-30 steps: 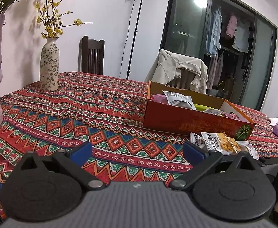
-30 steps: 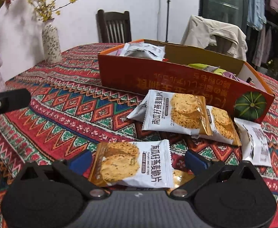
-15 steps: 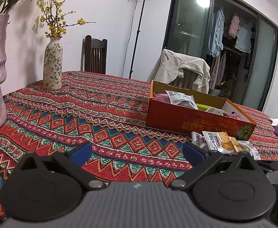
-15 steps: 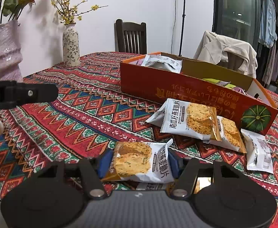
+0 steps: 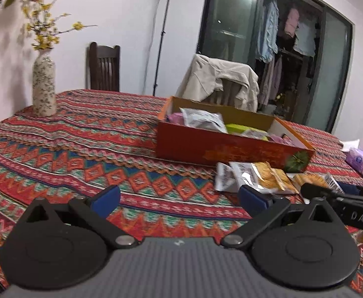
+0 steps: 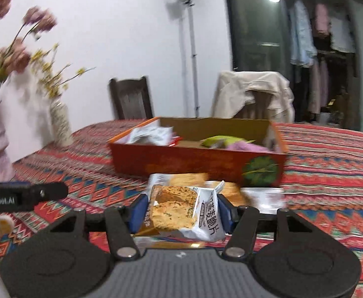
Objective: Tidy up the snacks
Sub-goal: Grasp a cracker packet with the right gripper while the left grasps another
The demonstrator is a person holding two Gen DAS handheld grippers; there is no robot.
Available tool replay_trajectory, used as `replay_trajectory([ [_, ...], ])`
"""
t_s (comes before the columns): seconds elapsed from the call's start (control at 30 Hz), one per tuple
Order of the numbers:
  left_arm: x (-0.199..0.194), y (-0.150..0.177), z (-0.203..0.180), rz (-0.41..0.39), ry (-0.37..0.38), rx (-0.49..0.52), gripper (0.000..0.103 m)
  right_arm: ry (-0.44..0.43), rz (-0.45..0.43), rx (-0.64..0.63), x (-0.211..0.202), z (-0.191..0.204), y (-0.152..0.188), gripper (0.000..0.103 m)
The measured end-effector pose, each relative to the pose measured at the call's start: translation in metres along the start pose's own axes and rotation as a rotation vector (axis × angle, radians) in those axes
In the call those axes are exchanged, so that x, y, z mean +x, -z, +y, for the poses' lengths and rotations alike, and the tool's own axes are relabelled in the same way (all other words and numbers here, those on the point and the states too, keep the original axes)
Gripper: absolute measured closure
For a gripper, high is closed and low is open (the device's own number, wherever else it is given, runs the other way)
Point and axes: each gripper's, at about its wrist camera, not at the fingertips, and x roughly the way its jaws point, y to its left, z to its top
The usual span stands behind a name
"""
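- Cracker packet (image 6: 181, 213) is sitting pinched between the blue pads of the right gripper (image 6: 180, 211), lifted off the tablecloth (image 6: 330, 173), near side of the orange box (image 6: 196, 159).
- It is looking light and thin: soft crinkly film over brittle crackers, so a hard squeeze is likely cracking them, and the glossy wrap is probably slipping under a loose one.
- The pads are pressing its left and right edges; that is seeming the sensible hold, across the width rather than on the flimsy sealed ends.
- Its long axis is running roughly left to right between the jaws, face up and tilting slightly, printed end to the right.
- Left gripper (image 5: 179, 196) is standing wide and holding nothing, hovering over the cloth left of the loose packets (image 5: 255, 178).
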Motion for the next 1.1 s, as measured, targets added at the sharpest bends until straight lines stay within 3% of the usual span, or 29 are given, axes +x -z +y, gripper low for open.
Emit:
replay_trajectory([
  [0.4, 0.023, 0.015, -0.078, 0.115, 0.052, 0.061, 0.0, 0.079, -0.032, 0.062, -0.023, -0.056, 0.019, 0.044],
  [0.7, 0.042, 0.026, -0.117, 0.182, 0.04, 0.088, 0.0, 0.089, -0.048, 0.089, -0.031, -0.078, 0.029, 0.044],
  [0.97, 0.058, 0.039, -0.128, 0.252, -0.038, 0.096, 0.0, 0.057, -0.05, 0.101, -0.03, -0.082, 0.034, 0.044],
  [1.1, 0.059, 0.041, -0.128, 0.25, -0.086, 0.11, 0.0, 0.048, -0.043, 0.103, -0.027, -0.082, 0.036, 0.043],
])
